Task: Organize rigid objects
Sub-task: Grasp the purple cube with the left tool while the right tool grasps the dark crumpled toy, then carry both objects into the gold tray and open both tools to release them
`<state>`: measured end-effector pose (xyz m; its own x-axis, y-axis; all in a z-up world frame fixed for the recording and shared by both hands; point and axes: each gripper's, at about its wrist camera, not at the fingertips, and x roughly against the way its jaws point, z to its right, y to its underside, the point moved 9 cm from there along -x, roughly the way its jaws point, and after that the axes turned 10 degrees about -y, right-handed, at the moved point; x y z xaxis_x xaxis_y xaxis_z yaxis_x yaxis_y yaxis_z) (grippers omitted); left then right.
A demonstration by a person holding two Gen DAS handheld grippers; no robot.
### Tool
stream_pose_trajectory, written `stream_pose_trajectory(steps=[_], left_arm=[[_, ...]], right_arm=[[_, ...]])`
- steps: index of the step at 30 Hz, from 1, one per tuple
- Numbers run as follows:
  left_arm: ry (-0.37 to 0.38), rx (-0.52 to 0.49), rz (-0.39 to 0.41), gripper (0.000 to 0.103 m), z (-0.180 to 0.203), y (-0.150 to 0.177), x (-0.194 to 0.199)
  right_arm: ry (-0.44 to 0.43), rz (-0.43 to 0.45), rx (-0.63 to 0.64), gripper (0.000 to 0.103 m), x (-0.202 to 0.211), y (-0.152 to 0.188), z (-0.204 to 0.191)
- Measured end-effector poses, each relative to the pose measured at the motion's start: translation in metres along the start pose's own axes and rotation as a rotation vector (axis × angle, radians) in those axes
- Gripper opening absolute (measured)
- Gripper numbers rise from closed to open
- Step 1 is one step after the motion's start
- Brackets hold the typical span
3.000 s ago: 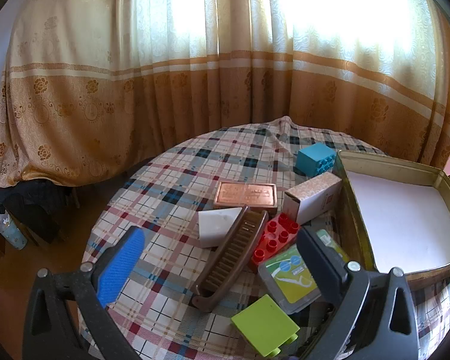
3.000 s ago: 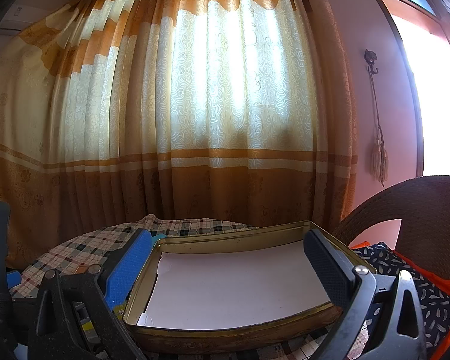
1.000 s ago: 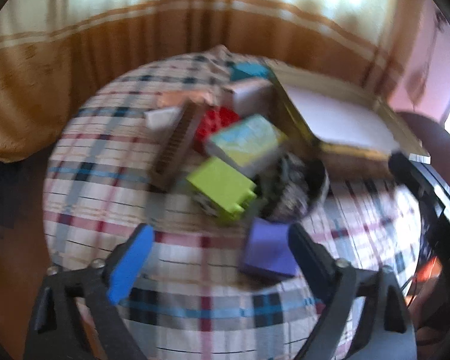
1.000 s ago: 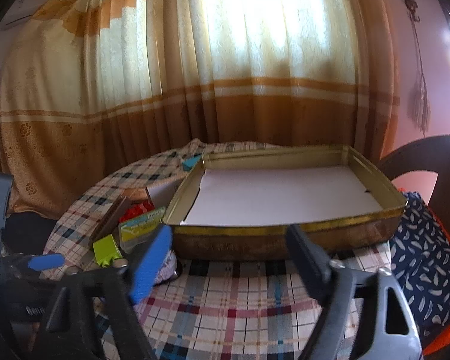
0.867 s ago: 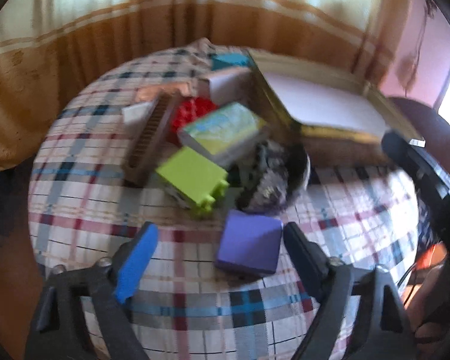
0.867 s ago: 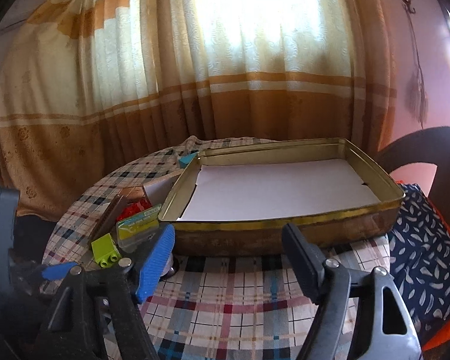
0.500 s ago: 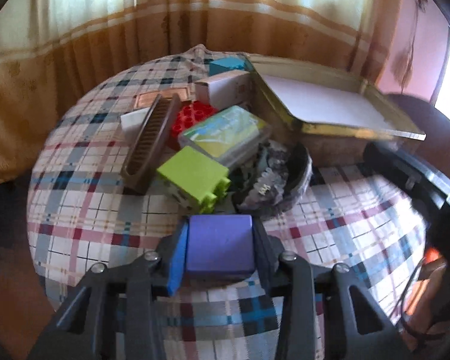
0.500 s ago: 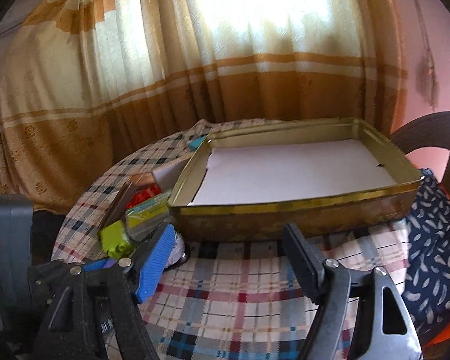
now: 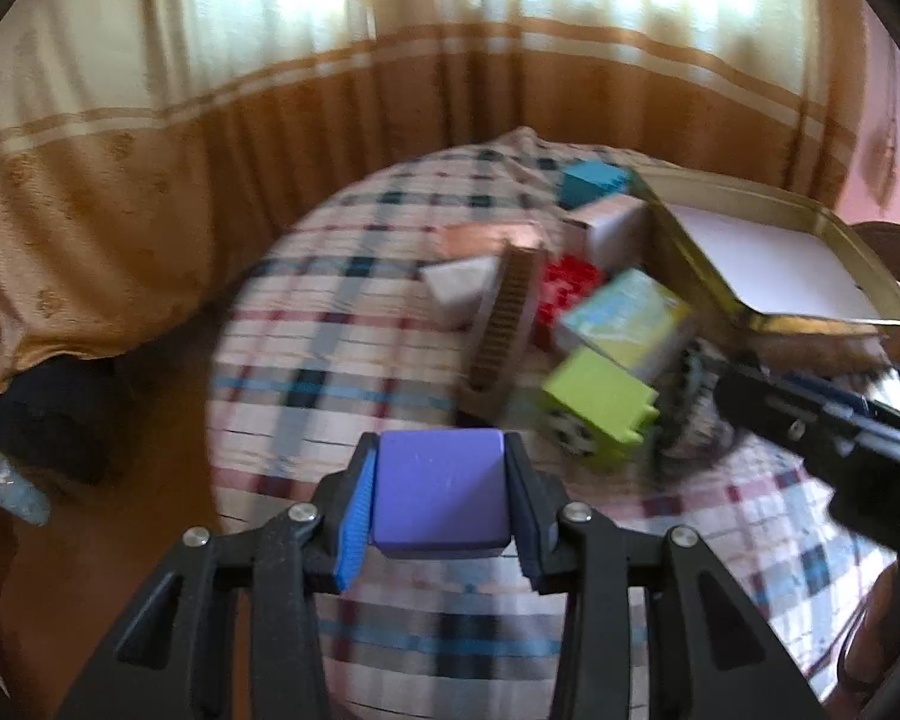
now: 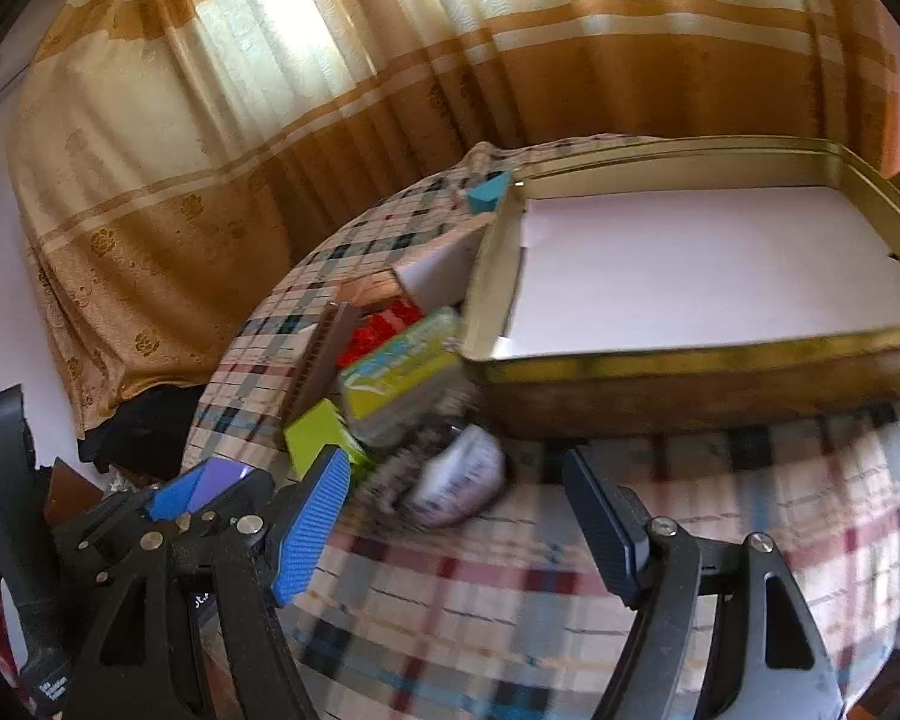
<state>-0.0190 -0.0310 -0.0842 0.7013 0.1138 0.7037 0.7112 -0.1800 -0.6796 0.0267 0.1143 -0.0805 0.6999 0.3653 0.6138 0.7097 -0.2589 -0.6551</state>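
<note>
Purple block [image 9: 439, 492] now lifted, gripped by left tongs [image 9: 441, 507]; right tongs [image 10: 456, 516] agape, empty; tin [image 10: 690, 360] holds white sheet [image 10: 708, 264].

Sunlit cream-and-tan curtains [image 9: 390, 90] hang behind a round table with plaid cloth [image 9: 342, 324] on a brown floor [image 9: 120, 516].

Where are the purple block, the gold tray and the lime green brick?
purple block [image 9: 438, 492]: left wrist view, front face.
gold tray [image 10: 690, 366]: right wrist view, near wall.
lime green brick [image 9: 594, 399]: left wrist view, top face.

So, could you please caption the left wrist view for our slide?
Left gripper clamps a purple block above the plaid tablecloth, toy pile beyond.
</note>
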Motion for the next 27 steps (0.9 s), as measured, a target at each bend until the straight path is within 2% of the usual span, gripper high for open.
stream_pose_trajectory(steps=[2, 7, 9, 16, 21, 27], left_arm=[[-0.034, 0.001, 0.008, 0.039, -0.007, -0.002, -0.001], [-0.055, 0.020, -0.005, 0.039, -0.023, -0.001, -0.007], [-0.062, 0.027, -0.011, 0.039, -0.028, -0.001, -0.010], [-0.074, 0.035, -0.011, 0.039, -0.033, -0.002, -0.009], [-0.064, 0.039, -0.002, 0.039, -0.031, -0.004, -0.005], [-0.038, 0.052, 0.000, 0.039, -0.031, -0.006, 0.001]], right_arm=[[0.007, -0.035, -0.002, 0.076, -0.012, 0.003, -0.005], [0.054, -0.092, 0.010, 0.076, -0.035, 0.008, -0.008], [0.063, -0.084, 0.014, 0.069, -0.036, 0.006, -0.007], [0.035, -0.078, 0.061, 0.058, -0.031, 0.005, -0.012], [-0.012, -0.074, 0.066, 0.058, -0.019, 0.008, -0.020], [-0.072, -0.020, 0.082, 0.058, 0.007, 0.005, -0.032]])
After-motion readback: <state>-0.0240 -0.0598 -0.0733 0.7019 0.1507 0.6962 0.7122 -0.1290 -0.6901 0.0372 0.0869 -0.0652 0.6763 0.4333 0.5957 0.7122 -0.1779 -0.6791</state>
